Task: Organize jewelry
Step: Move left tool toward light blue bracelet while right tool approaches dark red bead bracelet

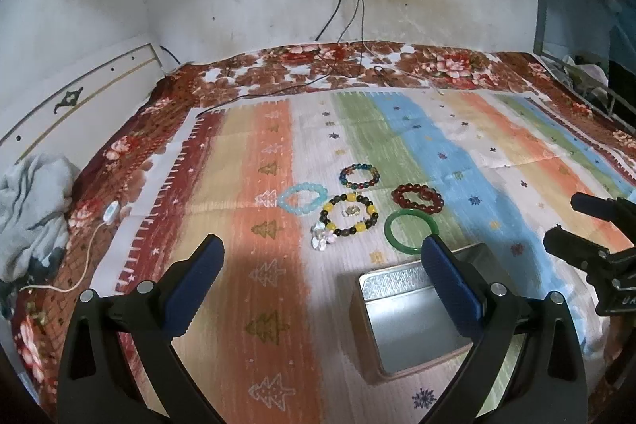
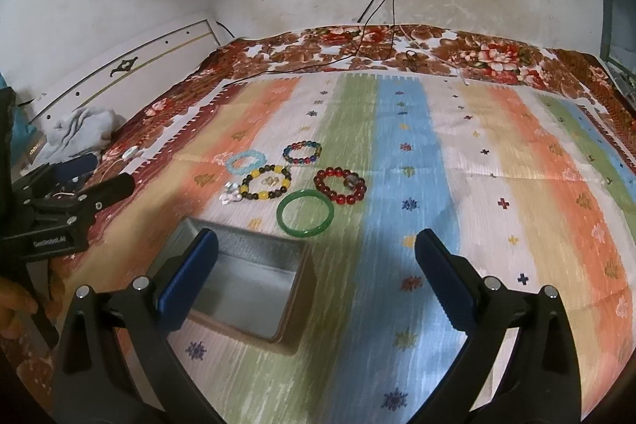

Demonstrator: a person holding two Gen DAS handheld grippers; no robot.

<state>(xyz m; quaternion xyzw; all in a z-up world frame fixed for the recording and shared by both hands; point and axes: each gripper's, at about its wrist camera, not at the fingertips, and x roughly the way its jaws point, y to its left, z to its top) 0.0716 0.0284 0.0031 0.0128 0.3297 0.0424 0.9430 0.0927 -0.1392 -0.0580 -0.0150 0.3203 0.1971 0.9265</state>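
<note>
Several bracelets lie on a striped cloth: a green bangle (image 1: 411, 229) (image 2: 305, 212), a dark red bead bracelet (image 1: 417, 198) (image 2: 340, 185), a yellow and black bead bracelet (image 1: 349, 214) (image 2: 266, 182), a light blue one (image 1: 302, 197) (image 2: 245, 162), a multicolour one (image 1: 359, 176) (image 2: 302, 152) and a clear flower piece (image 1: 322, 238) (image 2: 230, 194). An open, empty metal tin (image 1: 413, 316) (image 2: 246, 285) stands in front of them. My left gripper (image 1: 322, 253) is open above the cloth, short of the jewelry. My right gripper (image 2: 316, 245) is open above the tin's right side.
The striped cloth (image 2: 477, 185) covers a floral bedspread (image 1: 357, 66). Cables (image 1: 349, 38) run from a wall socket onto the bed's far side. A grey cloth (image 1: 31, 209) and a white corded device (image 1: 110, 211) lie at the left edge.
</note>
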